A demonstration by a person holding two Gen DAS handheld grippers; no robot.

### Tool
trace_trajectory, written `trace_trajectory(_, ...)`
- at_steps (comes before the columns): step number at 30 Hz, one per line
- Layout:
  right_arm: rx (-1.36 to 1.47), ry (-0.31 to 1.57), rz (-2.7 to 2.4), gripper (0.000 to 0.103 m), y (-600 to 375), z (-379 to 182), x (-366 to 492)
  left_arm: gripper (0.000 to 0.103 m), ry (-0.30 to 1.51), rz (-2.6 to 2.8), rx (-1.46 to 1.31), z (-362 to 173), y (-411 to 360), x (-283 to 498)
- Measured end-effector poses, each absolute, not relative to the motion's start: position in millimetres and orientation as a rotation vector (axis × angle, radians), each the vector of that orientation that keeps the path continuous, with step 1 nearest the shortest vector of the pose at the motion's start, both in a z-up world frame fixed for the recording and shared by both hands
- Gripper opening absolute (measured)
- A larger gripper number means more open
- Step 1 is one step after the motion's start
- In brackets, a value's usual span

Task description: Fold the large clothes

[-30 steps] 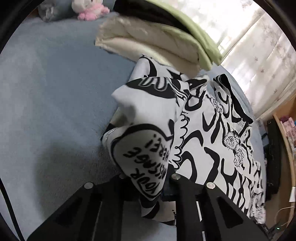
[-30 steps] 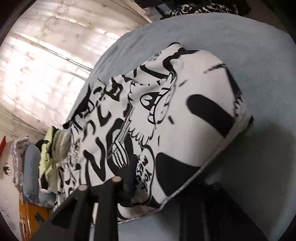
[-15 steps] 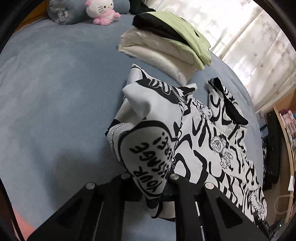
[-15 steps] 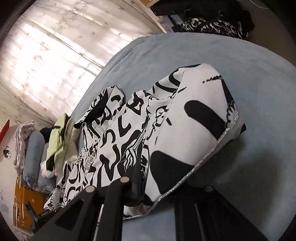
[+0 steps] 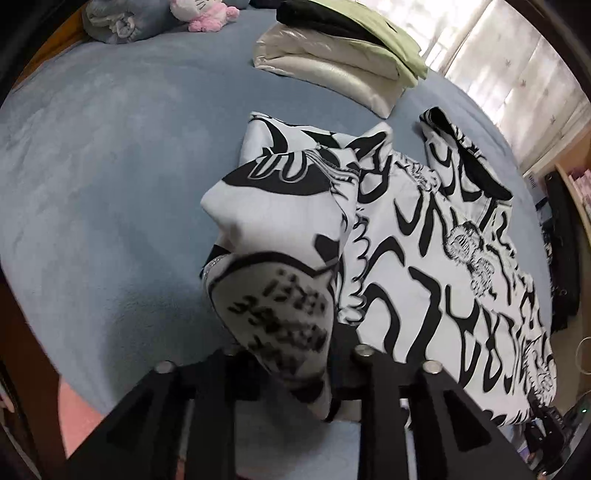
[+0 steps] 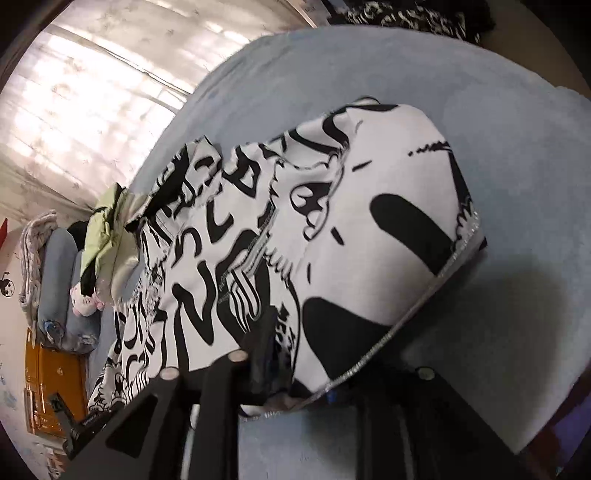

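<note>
A large white garment with black graffiti print (image 5: 424, 258) lies on a blue bed (image 5: 110, 166). My left gripper (image 5: 295, 369) is shut on a lifted corner of the garment, a fold with a printed speech bubble bulging over the fingers. In the right wrist view the same garment (image 6: 332, 229) spreads toward the window. My right gripper (image 6: 314, 380) is shut on its silver-trimmed hem edge, raised a little off the bed (image 6: 517, 295). The rest of the garment lies flat on the bed, with a sleeve at the far end.
A stack of folded clothes, cream under green and black (image 5: 343, 62), sits at the far side of the bed. A pink plush toy (image 5: 207, 14) and a rolled blanket (image 5: 118, 22) lie by the headboard. A curtained window (image 6: 92, 92) is beyond. The bed edge and floor are near my left gripper.
Both grippers have pulled back toward the near bed edge with the cloth held. More of the bed, the folded stack and the plush have come into view.
</note>
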State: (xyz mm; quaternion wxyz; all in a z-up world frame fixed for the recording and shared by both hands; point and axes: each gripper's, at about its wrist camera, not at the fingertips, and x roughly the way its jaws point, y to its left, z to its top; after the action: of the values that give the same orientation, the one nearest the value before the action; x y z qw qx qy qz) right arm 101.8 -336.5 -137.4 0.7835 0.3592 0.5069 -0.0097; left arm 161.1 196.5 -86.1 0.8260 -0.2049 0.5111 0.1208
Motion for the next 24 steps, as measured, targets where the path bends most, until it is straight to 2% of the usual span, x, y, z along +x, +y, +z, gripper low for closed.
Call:
trace_trajectory(3,0.668,1.136,-0.029,0.033,-332.7,-123.2,95.4,0.029,1.102,0.250,-0.395,-79.2,196.0,155.2)
trace_trajectory(7,0.495,1.160,-0.024,0.033,-320.7,-97.2,85.0,0.029,1.122,0.262,-0.342,-59.7,192.7,144.1)
trace_trajectory(10,0.394,1.122,0.015,0.033,-310.8,-68.8,85.7,0.030,1.066,0.277,-0.240,-29.9,185.1,140.4)
trace_trajectory(11,0.372,1.098,0.030,0.033,-307.9,-58.2,88.3,0.032,1.046,0.268,-0.224,-20.5,182.9,140.8)
trace_trajectory(14,0.321,1.027,0.086,0.033,-296.0,-31.9,110.7,0.050,0.982,0.193,-0.190,9.5,168.3,159.3)
trace_trajectory(19,0.195,0.946,0.200,0.033,-261.1,-15.0,194.0,0.051,0.884,0.068,-0.057,32.4,127.7,227.6)
trace_trajectory(24,0.103,0.945,0.259,0.033,-231.2,-34.2,317.4,0.052,0.841,-0.036,0.034,27.0,89.7,331.1)
